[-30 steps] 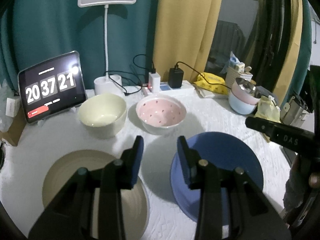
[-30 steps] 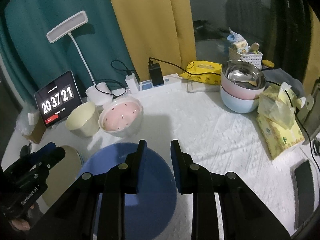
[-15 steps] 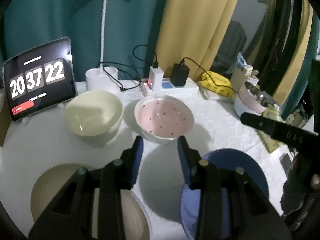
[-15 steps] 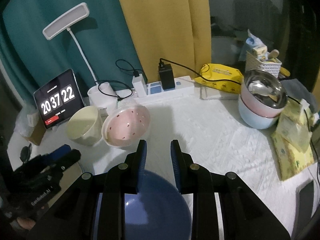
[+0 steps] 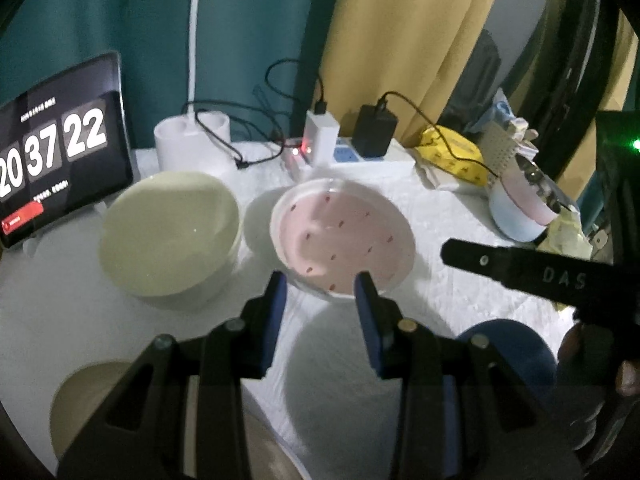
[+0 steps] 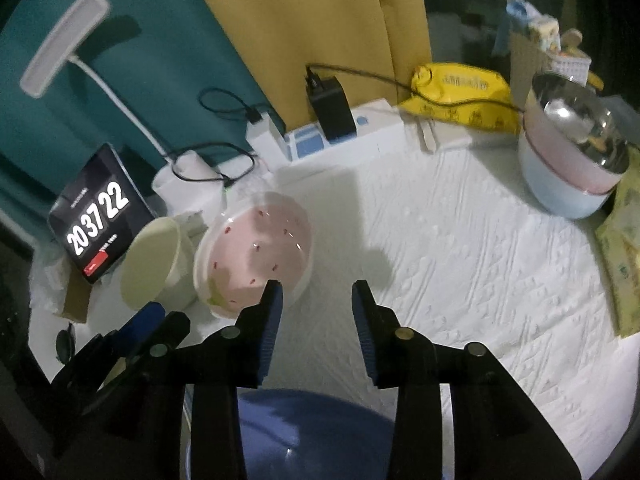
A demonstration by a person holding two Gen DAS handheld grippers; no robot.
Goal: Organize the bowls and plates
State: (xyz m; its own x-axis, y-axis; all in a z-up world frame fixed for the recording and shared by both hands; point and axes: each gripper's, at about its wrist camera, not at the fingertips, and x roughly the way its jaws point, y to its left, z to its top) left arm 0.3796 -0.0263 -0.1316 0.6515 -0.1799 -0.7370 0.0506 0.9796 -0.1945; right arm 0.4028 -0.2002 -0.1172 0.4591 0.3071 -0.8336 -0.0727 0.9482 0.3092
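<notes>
A pink speckled bowl (image 5: 344, 236) and a cream bowl (image 5: 168, 232) stand side by side mid-table. My left gripper (image 5: 320, 292) hovers just short of the pink bowl's near rim, open, with nothing between its fingers. My right gripper (image 6: 316, 300) hangs over bare cloth to the right of the pink bowl (image 6: 256, 256); its jaws are opening and hold nothing. A blue plate (image 6: 312, 432) lies under the right gripper's body. A beige plate (image 5: 80, 400) lies at the left view's lower left, partly hidden by the gripper.
A tablet clock (image 5: 60, 168), a lamp base (image 5: 192, 140) and a power strip with chargers (image 6: 340, 136) line the back. Stacked bowls with a metal one on top (image 6: 572, 160) and yellow packets (image 6: 624, 248) sit at the right.
Both grippers have moved forward and down toward the two bowls, so the plates slid to the bottom of the views. The right gripper's jaws have spread wider.
</notes>
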